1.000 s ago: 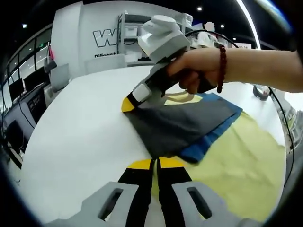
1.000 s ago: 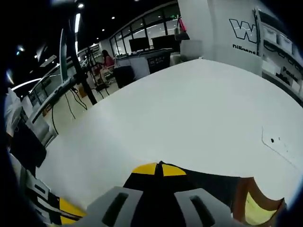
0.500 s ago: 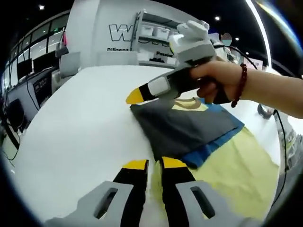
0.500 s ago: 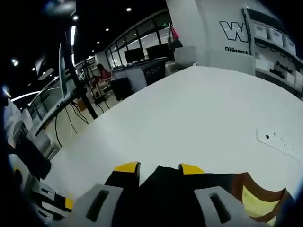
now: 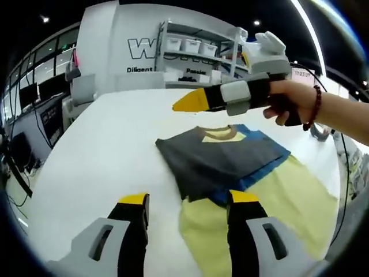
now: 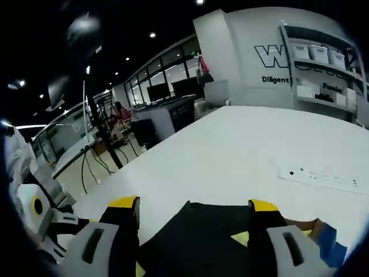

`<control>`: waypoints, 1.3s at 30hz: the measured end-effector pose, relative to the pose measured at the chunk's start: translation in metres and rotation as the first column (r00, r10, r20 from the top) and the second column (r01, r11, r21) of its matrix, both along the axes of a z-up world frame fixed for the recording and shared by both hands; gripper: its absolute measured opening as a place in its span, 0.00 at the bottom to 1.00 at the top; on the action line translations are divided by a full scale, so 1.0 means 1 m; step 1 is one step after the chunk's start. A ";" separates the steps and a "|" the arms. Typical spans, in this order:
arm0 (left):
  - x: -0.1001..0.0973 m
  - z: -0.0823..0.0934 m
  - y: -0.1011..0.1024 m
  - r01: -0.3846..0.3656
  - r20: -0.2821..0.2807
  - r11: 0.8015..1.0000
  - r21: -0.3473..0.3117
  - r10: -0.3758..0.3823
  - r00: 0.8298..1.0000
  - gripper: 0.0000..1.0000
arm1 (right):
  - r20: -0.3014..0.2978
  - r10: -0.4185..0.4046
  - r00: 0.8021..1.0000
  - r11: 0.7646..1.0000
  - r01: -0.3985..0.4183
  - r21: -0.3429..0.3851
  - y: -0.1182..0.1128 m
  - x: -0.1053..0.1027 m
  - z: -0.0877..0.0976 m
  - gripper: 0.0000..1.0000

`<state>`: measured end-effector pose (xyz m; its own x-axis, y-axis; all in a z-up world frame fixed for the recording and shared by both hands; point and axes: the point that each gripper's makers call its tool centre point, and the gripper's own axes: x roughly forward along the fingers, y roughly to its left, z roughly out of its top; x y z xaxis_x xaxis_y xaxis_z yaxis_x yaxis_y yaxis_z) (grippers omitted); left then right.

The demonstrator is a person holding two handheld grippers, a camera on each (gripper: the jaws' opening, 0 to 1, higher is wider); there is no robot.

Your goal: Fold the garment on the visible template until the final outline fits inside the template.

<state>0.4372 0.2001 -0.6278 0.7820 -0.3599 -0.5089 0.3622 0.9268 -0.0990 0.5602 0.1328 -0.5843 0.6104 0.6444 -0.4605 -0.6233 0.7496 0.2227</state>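
The folded garment (image 5: pixel 222 158) lies flat, dark grey on top with a blue layer under its near edge and a yellow collar at the far side. It rests partly on the pale yellow template (image 5: pixel 282 202). My left gripper (image 5: pixel 188 199) is open just short of the garment's near corner, holding nothing. A hand holds my right gripper (image 5: pixel 187 103) above the garment's far edge, clear of the cloth. In the right gripper view, my right gripper (image 6: pixel 193 205) is open, with the dark garment (image 6: pixel 202 231) below and between its jaws.
The white table (image 5: pixel 98 156) spreads wide to the left of the garment. A white power strip (image 6: pixel 323 176) lies on it. Shelves with white bins (image 5: pixel 196 46) stand at the back wall. Desks with monitors (image 6: pixel 167 95) lie beyond the table's edge.
Both grippers have opened and let go of the garment. The right gripper has risen off the far corner. The garment now lies flat.
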 end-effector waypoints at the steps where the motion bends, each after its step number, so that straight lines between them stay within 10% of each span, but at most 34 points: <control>1: -0.001 0.001 0.000 0.000 0.000 1.000 0.003 0.000 1.000 0.53 | 0.003 0.001 1.000 1.000 -0.001 -0.003 -0.004 -0.004 0.001 0.81; 13: -0.020 0.017 -0.008 0.031 -0.009 0.999 0.008 -0.031 0.999 0.73 | 0.004 -0.027 1.000 1.000 0.027 -0.012 -0.049 -0.062 0.010 0.99; 39: -0.077 0.020 -0.010 0.108 -0.062 0.992 0.069 -0.104 0.993 0.83 | -0.085 -0.127 0.988 0.992 0.126 -0.016 -0.146 -0.171 -0.005 0.99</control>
<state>0.3606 0.1896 -0.6076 0.7098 -0.3999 -0.5799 0.4546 0.8889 -0.0566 0.3890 -0.0130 -0.5895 0.6449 0.5593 -0.5209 -0.5025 0.8238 0.2624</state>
